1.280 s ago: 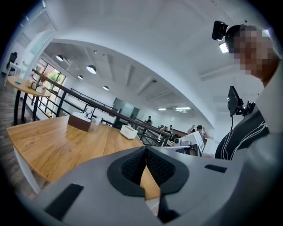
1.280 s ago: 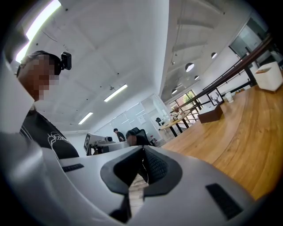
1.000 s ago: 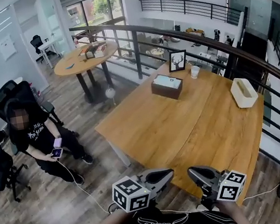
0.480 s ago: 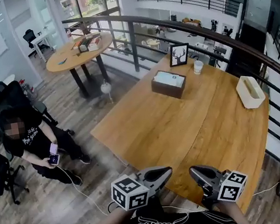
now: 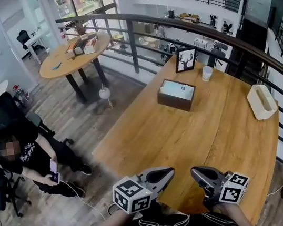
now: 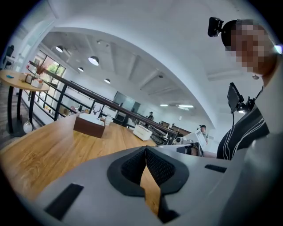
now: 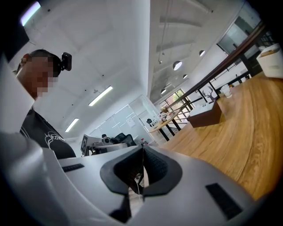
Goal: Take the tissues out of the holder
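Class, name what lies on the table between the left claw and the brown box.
Nothing: only bare tabletop separates the left claw from the brown box, as the head view shows.

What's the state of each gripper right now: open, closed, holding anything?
Left gripper: closed, nothing between the jaws.
Right gripper: closed, nothing between the jaws.

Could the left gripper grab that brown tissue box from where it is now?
Probably not yet. The left gripper hangs at the table's near edge, while the tissue box sits far across it. Nothing stands between them.
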Motion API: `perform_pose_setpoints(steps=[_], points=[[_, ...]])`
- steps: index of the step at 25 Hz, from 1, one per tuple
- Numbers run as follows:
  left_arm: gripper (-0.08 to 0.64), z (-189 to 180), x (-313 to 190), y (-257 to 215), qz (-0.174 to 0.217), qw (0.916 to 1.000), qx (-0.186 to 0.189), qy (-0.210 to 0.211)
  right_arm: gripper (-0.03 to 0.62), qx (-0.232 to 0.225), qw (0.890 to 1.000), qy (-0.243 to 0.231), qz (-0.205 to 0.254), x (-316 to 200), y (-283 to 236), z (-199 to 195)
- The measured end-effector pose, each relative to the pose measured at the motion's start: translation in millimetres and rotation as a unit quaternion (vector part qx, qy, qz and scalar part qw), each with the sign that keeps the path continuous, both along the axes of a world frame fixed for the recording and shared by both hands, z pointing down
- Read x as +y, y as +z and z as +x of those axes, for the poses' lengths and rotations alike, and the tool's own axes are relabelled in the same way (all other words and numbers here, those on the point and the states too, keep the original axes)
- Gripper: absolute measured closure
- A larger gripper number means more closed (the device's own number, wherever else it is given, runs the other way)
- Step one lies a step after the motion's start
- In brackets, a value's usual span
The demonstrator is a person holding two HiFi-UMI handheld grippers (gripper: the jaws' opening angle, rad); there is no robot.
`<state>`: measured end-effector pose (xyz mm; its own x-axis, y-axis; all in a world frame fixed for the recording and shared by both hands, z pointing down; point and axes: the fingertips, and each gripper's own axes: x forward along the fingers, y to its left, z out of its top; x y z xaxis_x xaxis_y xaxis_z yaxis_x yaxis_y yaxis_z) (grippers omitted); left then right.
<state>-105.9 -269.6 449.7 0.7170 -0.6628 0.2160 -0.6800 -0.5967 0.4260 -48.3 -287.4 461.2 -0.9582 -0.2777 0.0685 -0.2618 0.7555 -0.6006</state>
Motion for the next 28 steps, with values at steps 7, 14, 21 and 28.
perform_pose_setpoints(steps=[7,14,21,28], points=[[0.546,-23,-57,-10,0.042,0.997,-0.036,0.054,0.575,0.003,0.999,0.034,0.005,-59,-11,-27],[0.546,-44,-124,-9,0.018,0.9969,-0.026,0.072,0.575,0.004,0.997,0.074,0.027,-112,-29,-39],[0.546,-43,-184,-8,0.027,0.9934,-0.039,0.105,0.575,0.002,0.993,0.111,0.028,-162,-23,-39],[0.546,-42,-229,1,0.028,0.9905,-0.051,0.124,0.575,-0.009,0.991,0.132,0.028,-204,-16,-42]])
